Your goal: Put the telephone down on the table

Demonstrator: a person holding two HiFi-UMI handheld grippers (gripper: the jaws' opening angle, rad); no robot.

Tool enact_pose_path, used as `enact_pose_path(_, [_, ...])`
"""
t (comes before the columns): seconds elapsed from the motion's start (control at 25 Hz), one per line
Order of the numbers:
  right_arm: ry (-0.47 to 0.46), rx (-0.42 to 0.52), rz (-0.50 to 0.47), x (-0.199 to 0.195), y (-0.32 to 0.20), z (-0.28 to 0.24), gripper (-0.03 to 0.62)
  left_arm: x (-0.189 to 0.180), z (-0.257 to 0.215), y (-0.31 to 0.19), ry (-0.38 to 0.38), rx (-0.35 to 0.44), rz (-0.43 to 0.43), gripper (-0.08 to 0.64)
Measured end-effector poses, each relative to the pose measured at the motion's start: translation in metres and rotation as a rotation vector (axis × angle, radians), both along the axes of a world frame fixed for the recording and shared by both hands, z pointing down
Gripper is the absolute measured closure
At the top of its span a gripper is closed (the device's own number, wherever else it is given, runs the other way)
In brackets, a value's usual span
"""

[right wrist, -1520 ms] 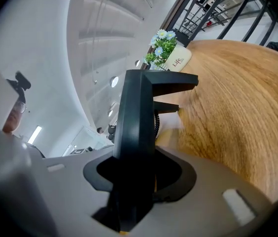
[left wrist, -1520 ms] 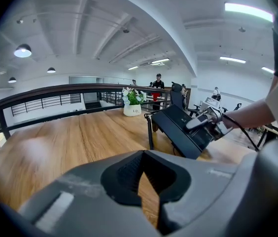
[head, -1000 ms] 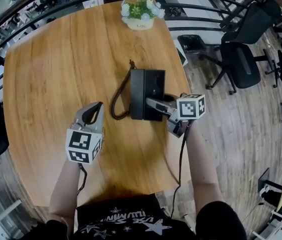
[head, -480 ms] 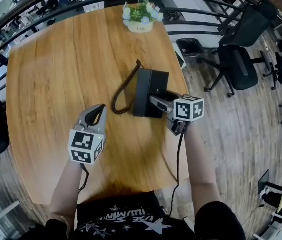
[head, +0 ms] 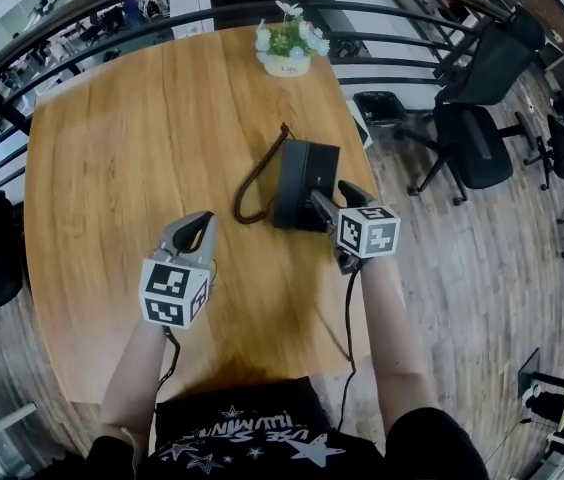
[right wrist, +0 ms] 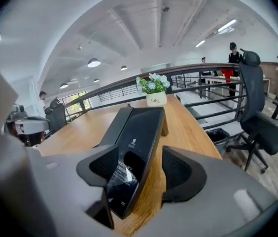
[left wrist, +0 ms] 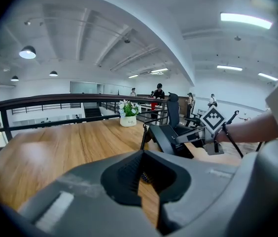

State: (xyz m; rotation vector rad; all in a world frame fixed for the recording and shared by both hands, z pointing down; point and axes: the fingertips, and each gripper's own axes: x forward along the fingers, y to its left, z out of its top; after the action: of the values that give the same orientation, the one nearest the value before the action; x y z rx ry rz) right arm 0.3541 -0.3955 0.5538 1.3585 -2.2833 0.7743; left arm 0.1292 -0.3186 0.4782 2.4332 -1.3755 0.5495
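Wooden table [head: 112, 168] on a railed mezzanine: the telephone [head: 302, 173] lies on it, its near end between the jaws of the right gripper [head: 340, 196], which have just narrowed slightly yet stand wide without gripping, so apparently only withdrawal remains; left gripper [head: 200, 223] closed, empty.

The grey right tongs [right wrist: 140, 174] have just been opening, and they stand wide apart. A flat black telephone [right wrist: 135, 132] lies between them on the brown wooden desk [right wrist: 186, 127]. A small white flower pot [right wrist: 156, 100] stands far behind it.
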Motion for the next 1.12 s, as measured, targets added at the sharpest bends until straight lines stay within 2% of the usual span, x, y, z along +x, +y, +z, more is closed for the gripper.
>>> enact_pose_path(0.12, [0.031,0.048,0.049,0.001,0.007,-0.011,0.318,-0.007,-0.003,0.008,0.009,-0.003,-0.007,0.558])
enact_pose_path(0.36, [0.008,0.126,0.097,-0.020,0.030,-0.042,0.359,-0.029,-0.008,0.029,0.032,0.001,-0.017,0.558])
enact_pose_path(0.6, [0.140,0.271,0.109,-0.053,0.055,-0.076,0.419,-0.066,-0.007,0.056,0.074,-0.007,-0.021,0.558])
enact_pose_path(0.72, [0.190,0.315,0.125,-0.076,0.073,-0.091,0.441,-0.095,-0.014,0.070,0.093,-0.005,-0.022,0.558])
enact_pose_path(0.8, [0.212,0.331,0.145,-0.095,0.087,-0.096,0.498,-0.121,-0.017,0.080,0.099,-0.001,-0.030,0.558])
enact_pose_path(0.88, [0.229,0.343,0.167,-0.113,0.101,-0.097,0.528,-0.146,-0.017,0.091,0.115,0.003,-0.044,0.558])
enact_pose_path(1.12, [0.190,0.370,0.199,-0.168,0.147,-0.077,0.563,-0.221,0.010,0.134,0.162,0.033,-0.116,0.558])
